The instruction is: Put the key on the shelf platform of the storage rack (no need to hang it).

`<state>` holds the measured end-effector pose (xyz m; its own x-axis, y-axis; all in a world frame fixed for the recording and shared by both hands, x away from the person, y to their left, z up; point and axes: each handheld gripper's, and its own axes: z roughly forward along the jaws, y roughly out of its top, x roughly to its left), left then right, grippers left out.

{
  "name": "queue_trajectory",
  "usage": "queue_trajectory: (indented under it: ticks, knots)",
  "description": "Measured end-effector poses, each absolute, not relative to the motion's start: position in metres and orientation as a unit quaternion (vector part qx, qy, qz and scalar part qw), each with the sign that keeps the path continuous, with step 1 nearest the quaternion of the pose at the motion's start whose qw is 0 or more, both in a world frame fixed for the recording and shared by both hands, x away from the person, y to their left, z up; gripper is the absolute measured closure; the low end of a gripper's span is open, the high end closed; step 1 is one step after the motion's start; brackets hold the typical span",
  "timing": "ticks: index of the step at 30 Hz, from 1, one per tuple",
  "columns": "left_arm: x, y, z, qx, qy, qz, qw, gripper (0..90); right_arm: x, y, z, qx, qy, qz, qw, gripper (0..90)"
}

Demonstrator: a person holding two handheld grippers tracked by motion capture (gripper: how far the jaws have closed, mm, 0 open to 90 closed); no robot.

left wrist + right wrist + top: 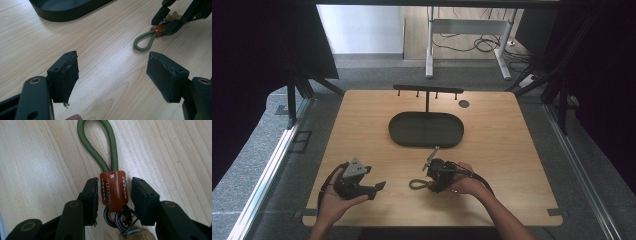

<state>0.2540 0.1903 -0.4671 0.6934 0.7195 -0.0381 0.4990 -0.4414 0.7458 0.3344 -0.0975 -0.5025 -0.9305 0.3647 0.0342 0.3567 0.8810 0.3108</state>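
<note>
Slip is the risk: right gripper [113, 200], open around the tab [113, 191], may pinch off-centre; left gripper [112, 80] waits open.

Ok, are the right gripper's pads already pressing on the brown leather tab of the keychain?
No: in the right gripper view the leather tab sits between the pads of the right gripper, with a visible gap on each side.

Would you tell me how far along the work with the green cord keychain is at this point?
Early on. The right gripper already straddles the keychain lying on the table, but small gaps remain beside its brown leather tab, so no grip yet. The left gripper waits open nearby. Gripping and lifting remain; the hook stand and tray may be its destination.
</note>
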Motion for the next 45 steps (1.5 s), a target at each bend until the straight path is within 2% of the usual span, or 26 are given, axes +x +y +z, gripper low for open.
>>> queue_trajectory:
  ticks: [13, 22, 45]
  knots:
    - [0.254, 0.188, -0.468, 0.839, 0.363, 0.142, 0.38, 26.0, 0.332, -0.098, -0.505, 0.182, 0.971, 0.154, 0.027, 65.9]
    - [0.254, 0.189, -0.468, 0.837, 0.366, 0.143, 0.382, 26.0, 0.335, -0.101, -0.502, 0.191, 0.969, 0.156, 0.02, 66.9]
    - [0.254, 0.192, -0.466, 0.833, 0.367, 0.144, 0.389, 26.0, 0.341, -0.124, -0.436, 0.211, 0.949, 0.23, 0.04, 67.1]
